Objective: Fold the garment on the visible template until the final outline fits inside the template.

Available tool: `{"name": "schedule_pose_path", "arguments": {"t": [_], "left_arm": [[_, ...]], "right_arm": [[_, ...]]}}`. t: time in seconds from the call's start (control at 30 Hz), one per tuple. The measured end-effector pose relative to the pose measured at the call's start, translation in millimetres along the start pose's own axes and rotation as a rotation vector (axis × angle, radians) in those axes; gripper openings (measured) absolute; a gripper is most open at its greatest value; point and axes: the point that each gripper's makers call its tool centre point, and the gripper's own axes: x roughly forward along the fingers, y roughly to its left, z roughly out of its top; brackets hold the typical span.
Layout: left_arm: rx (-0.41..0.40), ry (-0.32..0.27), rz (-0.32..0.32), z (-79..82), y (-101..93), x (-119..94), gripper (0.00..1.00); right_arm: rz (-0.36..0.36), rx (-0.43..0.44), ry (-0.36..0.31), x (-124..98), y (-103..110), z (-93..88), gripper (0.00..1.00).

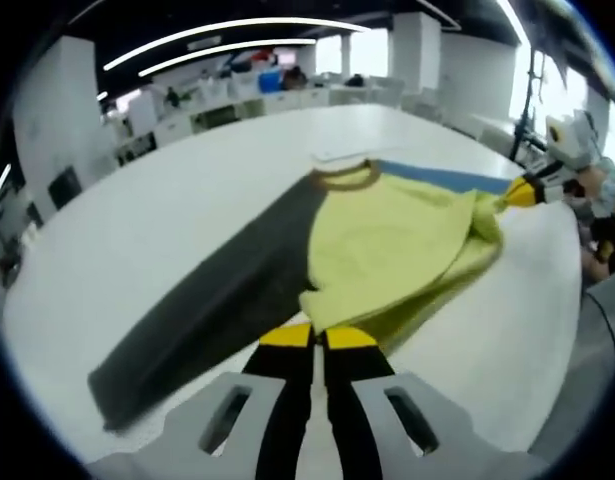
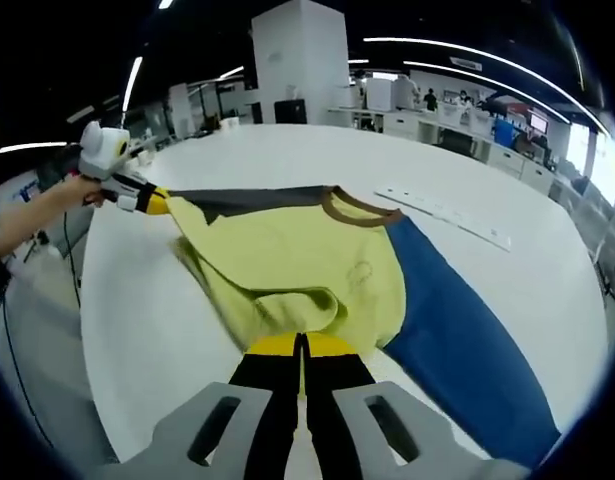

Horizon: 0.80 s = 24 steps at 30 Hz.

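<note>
Garment [image 1: 397, 245] edges pinched in left claw [image 1: 318, 336] and right claw [image 2: 300, 344].

The garment [image 2: 307, 255] is soft matt cloth, yellow-green on the body, with a ribbed-looking brown collar [image 2: 359, 211]; it creases and bunches loosely where it is pinched. Its blue part [image 2: 457, 330] and dark grey part [image 1: 217, 300] lie flat, equally matt, perhaps a smoother weave, though the lens blurs the texture. The counter [image 1: 167, 220] is a smooth white surface with a dull sheen. Each gripper [image 1: 317, 338] [image 2: 300, 345] has matt black jaws, yellow tips and grey plastic housing.
</note>
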Motion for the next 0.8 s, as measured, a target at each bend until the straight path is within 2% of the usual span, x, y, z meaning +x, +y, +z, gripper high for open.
{"name": "schedule_pose_path", "arguments": {"t": [0.17,0.4,0.67,0.8], "left_arm": [[0.01,-0.003,-0.01,-6.4,-11.8,-12.8,0.0],[0.016,0.002,-0.021,-16.4,-18.3,-25.8,0.0],[0.007,0.009,-0.035,-25.1,-20.8,-31.7,0.0],[0.004,0.026,-0.043,-35.9,-25.6,-35.4,0.0]], "right_arm": [[0.012,-0.002,0.011,-12.8,5.3,-11.9,0.01],[0.003,-0.006,0.002,-32.3,12.5,-23.6,0.01],[-0.005,0.004,-0.008,-48.3,14.2,-33.5,0.01],[-0.016,0.004,-0.012,-56.7,15.3,-36.7,0.01]]}}
